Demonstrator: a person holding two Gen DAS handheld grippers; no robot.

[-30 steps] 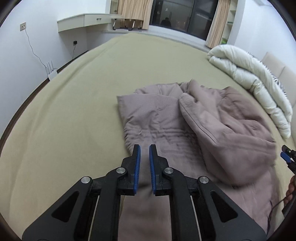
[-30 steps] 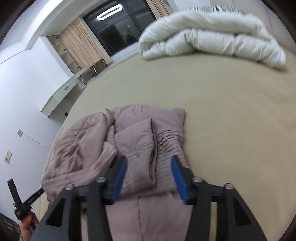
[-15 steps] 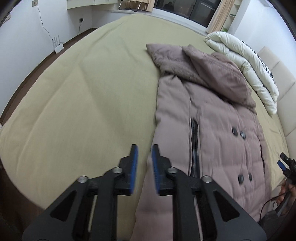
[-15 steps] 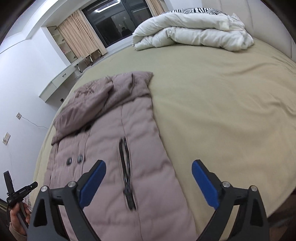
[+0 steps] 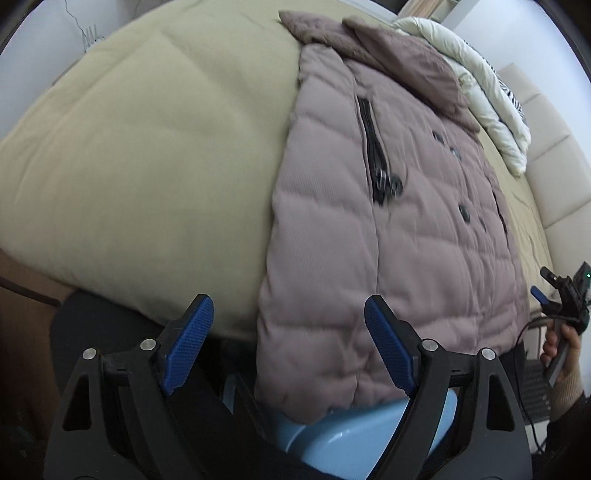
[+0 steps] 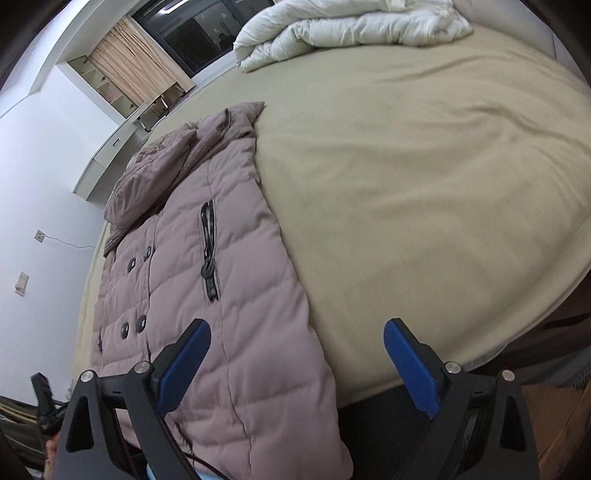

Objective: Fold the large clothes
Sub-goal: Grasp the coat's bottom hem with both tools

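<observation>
A mauve quilted coat (image 5: 388, 229) lies lengthwise on the bed (image 5: 155, 158), its hem hanging over the near edge and its hood toward the far side, where a white duvet (image 6: 351, 29) is bunched. The left tool (image 5: 288, 343) hangs over the coat's hem corner at the bed's near edge, its jaws opening and gripping nothing. The right tool (image 6: 295, 358) stands released over the coat's other hem corner, its pads clear of the fabric.
</observation>
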